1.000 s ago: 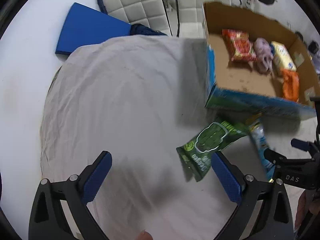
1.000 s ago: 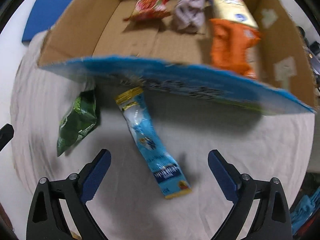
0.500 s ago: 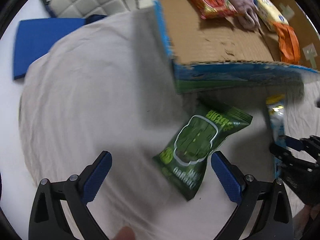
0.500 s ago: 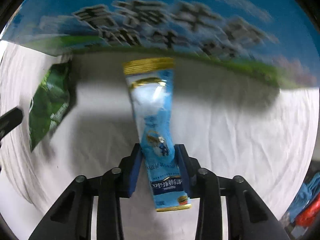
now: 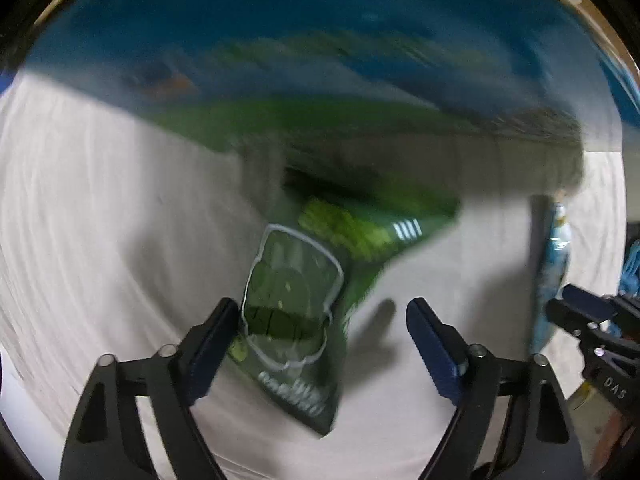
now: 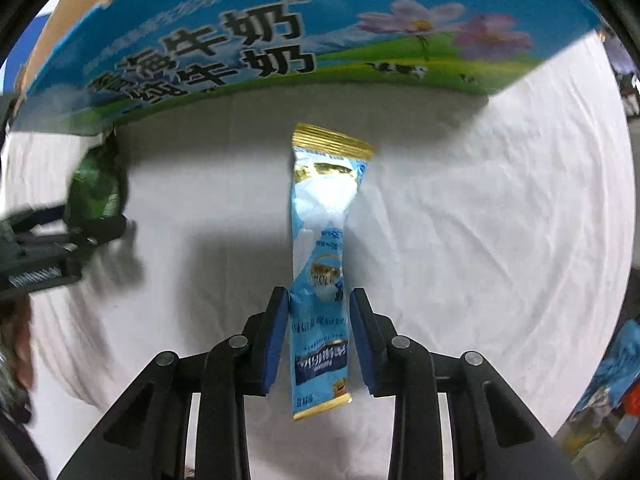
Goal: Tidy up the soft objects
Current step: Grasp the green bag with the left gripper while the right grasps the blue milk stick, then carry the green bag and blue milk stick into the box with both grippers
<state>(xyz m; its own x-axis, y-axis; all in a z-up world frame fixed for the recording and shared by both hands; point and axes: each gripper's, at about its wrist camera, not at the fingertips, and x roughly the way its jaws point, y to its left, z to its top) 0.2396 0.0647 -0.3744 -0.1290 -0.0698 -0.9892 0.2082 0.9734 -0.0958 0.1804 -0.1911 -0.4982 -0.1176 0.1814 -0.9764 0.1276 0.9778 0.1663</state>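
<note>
Your right gripper (image 6: 319, 336) is pinched on the blue packet (image 6: 322, 280), low down near its bottom end. The packet is long, thin and light. It is soft, so the top with the gold strip flops above the fingers. The skin looks shiny and could slip, so keep the squeeze snug but not hard. Holding nearer the middle would stop the wobble.

Your left gripper (image 5: 320, 344) is spread wide, with nothing held. The green bag (image 5: 298, 312) lies flat on the white cloth (image 5: 100, 220), close to the front wall of the box (image 6: 280, 20). One finger (image 5: 210, 346) touches the bag's left edge, and the other finger is still apart from it on the right. This view is blurry, so small details are hard to see.

The bag looks puffy and light, with crackly, slick sides. It may hold crisp bits that break, so close on it gently. Take it across the lower middle, where it is fattest, not by a thin corner. A flat bag on soft cloth is tricky to pick up, so press down a little and let the fingers scoop under the edges. Both things likely go over the box wall and inside.
</note>
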